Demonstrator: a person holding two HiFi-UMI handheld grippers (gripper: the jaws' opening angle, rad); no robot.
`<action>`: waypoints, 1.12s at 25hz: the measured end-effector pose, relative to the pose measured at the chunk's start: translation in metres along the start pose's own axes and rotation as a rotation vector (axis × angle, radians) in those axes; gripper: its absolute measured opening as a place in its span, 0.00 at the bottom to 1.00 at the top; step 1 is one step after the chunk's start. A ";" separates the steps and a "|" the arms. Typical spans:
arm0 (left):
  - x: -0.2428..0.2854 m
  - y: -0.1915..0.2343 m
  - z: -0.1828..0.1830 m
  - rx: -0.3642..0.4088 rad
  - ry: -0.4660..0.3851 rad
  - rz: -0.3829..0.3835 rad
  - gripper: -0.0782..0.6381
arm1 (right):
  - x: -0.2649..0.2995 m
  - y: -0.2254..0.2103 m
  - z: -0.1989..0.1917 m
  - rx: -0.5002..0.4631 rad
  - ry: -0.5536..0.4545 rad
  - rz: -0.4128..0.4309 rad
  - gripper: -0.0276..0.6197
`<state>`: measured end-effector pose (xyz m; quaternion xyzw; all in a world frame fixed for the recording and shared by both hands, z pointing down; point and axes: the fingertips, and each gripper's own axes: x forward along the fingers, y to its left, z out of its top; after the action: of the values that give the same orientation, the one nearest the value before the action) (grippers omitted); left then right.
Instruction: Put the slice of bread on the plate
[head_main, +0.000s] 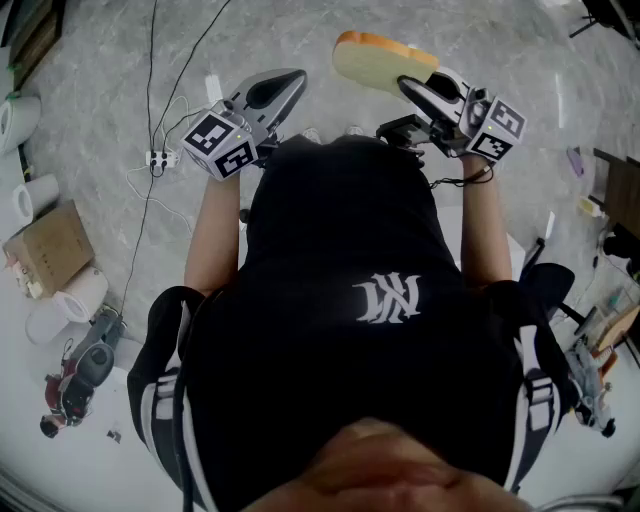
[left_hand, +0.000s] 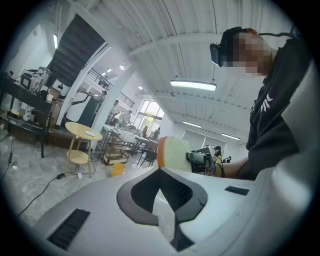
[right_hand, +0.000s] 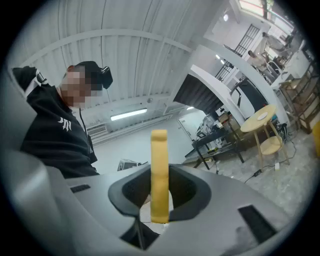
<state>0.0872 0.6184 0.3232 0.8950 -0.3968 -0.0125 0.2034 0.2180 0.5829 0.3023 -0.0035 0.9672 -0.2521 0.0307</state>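
Observation:
A slice of bread with an orange-brown crust is held out above the floor, and my right gripper is shut on its near edge. In the right gripper view the bread stands edge-on and upright between the dark pads of that gripper. My left gripper hovers to the left at about the same height, with its jaws together and nothing in them. From the left gripper the bread shows just beyond the jaw tips. No plate shows in any view.
I stand on a grey marbled floor. A power strip with cables lies ahead on the left. A cardboard box, paper rolls and tools sit lower left. A round wooden side table stands further off.

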 end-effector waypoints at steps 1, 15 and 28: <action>0.001 -0.001 -0.002 0.001 0.007 -0.002 0.13 | -0.001 0.000 -0.001 0.005 0.000 -0.001 0.18; 0.009 -0.005 -0.015 -0.013 0.062 -0.018 0.13 | -0.003 -0.013 -0.007 0.085 -0.049 0.007 0.18; 0.015 0.002 -0.022 -0.060 0.064 0.067 0.13 | -0.006 -0.027 -0.018 0.111 0.006 0.020 0.18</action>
<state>0.0998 0.6142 0.3459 0.8746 -0.4195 0.0109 0.2429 0.2228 0.5686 0.3314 0.0087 0.9518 -0.3051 0.0305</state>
